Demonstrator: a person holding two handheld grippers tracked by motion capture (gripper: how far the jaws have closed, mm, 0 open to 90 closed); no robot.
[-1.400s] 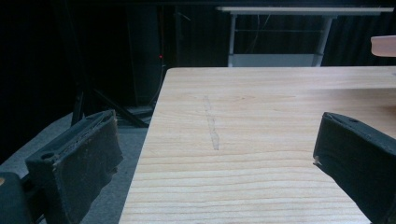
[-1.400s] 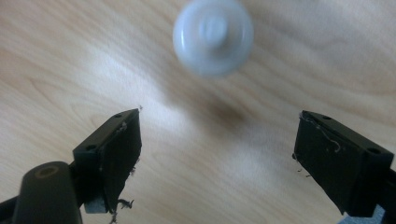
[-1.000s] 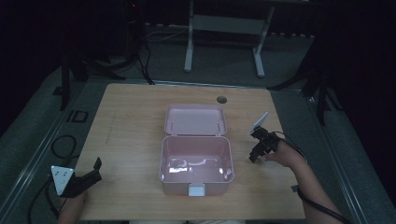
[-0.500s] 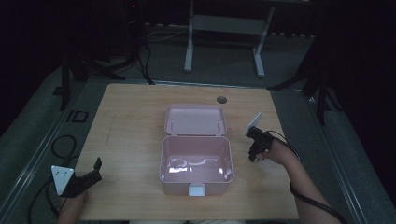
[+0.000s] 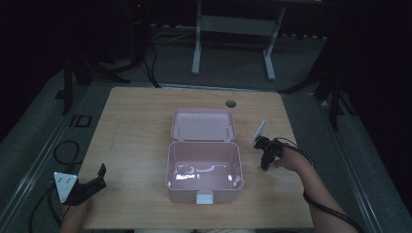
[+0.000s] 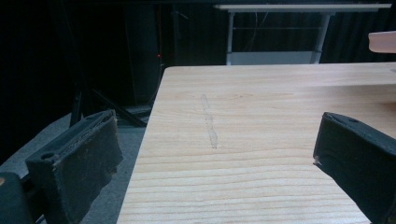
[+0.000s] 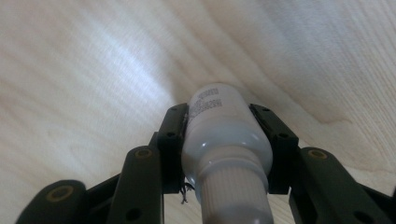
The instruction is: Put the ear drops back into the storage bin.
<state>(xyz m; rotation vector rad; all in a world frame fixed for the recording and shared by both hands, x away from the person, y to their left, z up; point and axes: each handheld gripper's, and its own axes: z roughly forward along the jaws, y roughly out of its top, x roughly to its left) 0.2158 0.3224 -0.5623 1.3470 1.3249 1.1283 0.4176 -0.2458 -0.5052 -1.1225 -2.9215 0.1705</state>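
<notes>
1. Right gripper point(image 5: 265, 162) sits right of centre in the high view, just to the right of the pink box. In the right gripper view its jaws are clamped on a small white bottle point(image 7: 224, 135), one jaw on each side of the body, with the ribbed cap at the bottom of the frame and the printed end pointing at the wood.
2. Left gripper point(image 5: 94, 180) is down in the lower left of the high view, at the table's near corner. Its jaws are spread wide with nothing between them; the left gripper view just has bare wood in the gap.
3. The pink box point(image 5: 204, 167) is in the middle of the frame, lid flipped open and lying flat behind it, towards the top of the frame. Looks empty apart from some glare on the bottom.
4. All of it is on a light wooden table point(image 5: 141, 121) with a small round hole point(image 5: 230, 103) near its far edge.
</notes>
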